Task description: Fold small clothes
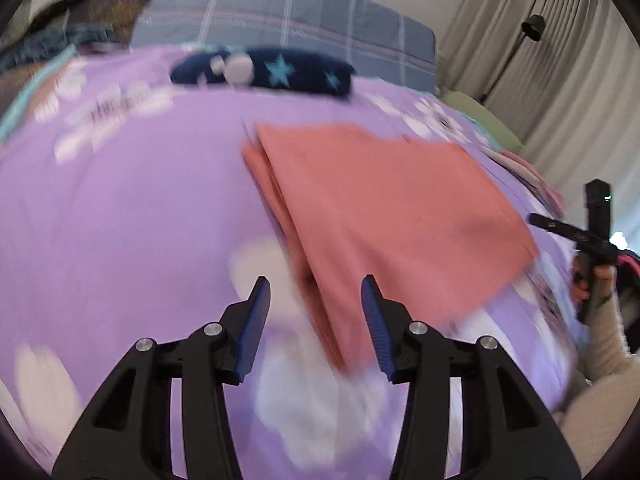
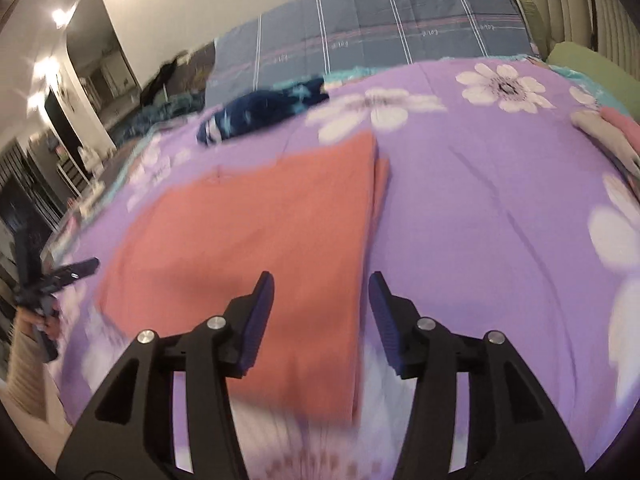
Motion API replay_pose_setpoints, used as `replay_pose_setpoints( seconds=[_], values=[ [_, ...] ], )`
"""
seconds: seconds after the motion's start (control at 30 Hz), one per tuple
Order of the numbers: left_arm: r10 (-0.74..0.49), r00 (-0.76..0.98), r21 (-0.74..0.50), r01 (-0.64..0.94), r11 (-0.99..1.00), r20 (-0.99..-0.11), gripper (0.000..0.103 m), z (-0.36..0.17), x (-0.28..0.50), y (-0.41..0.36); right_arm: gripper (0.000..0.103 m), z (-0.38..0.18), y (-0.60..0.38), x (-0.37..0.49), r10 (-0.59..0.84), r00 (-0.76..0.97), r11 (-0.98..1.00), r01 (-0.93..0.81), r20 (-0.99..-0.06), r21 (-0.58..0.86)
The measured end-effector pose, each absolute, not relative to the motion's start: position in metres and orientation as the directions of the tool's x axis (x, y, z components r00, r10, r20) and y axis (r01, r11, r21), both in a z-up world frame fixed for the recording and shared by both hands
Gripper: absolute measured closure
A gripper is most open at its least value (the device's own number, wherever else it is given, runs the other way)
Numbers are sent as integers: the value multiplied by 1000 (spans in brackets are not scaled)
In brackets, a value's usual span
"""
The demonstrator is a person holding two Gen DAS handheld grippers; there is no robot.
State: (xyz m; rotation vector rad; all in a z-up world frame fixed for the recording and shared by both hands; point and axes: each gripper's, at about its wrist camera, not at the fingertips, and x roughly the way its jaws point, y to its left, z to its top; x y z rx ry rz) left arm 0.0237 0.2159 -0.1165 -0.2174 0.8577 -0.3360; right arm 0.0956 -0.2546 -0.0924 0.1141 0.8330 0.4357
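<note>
A salmon-pink garment (image 1: 380,216) lies folded flat on the purple flowered bedspread (image 1: 140,208); it also shows in the right wrist view (image 2: 256,240). My left gripper (image 1: 316,296) is open and empty, above the garment's near left edge. My right gripper (image 2: 322,292) is open and empty, above the garment's near right edge. The right gripper shows at the far right of the left wrist view (image 1: 592,240). The left one shows at the far left of the right wrist view (image 2: 44,280). Both views are blurred.
A dark blue star-print garment (image 1: 264,70) lies near the head of the bed, also in the right wrist view (image 2: 264,110). A grey plaid pillow (image 2: 380,28) stands behind it. Pale pink clothes (image 2: 612,132) lie at the bed's right edge. Curtains (image 1: 540,60) hang at right.
</note>
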Motion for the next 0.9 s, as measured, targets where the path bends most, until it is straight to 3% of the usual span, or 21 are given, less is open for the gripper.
replay_pose_setpoints(
  seconds=[0.17,0.2,0.37,0.5,0.63,0.7,0.77,0.83,0.9],
  values=[
    [-361,584,-243,273,931,-727,59,-138,4,187,51,-117,-254,66,420,543,906,-287,-727,310],
    [-362,585,-230,289,929,-726,92,-137,3,183,50,-118,-255,62,417,545,909,-274,-727,315],
    [-233,659,-61,272,960,-715,103,-111,-12,187,49,-123,-261,53,404,559,915,-225,-724,336],
    [-131,606,-31,173,984,-785,103,-137,-21,213,49,-131,-268,45,405,560,912,-198,-723,358],
    [-174,665,-108,140,984,-726,103,-125,-36,219,51,-129,-272,44,405,569,911,-186,-716,367],
    [-226,701,-133,185,974,-677,102,-105,-34,206,69,-124,-273,46,395,580,916,-188,-713,354],
    [-281,717,-128,262,957,-638,93,-90,-27,178,82,-121,-276,49,388,595,917,-170,-704,361],
    [-346,706,-122,348,929,-618,72,-82,-15,145,83,-123,-281,50,400,603,906,-149,-690,395],
    [-389,679,-115,413,903,-623,62,-86,-1,108,84,-129,-288,51,423,593,891,-134,-685,435]
  ],
)
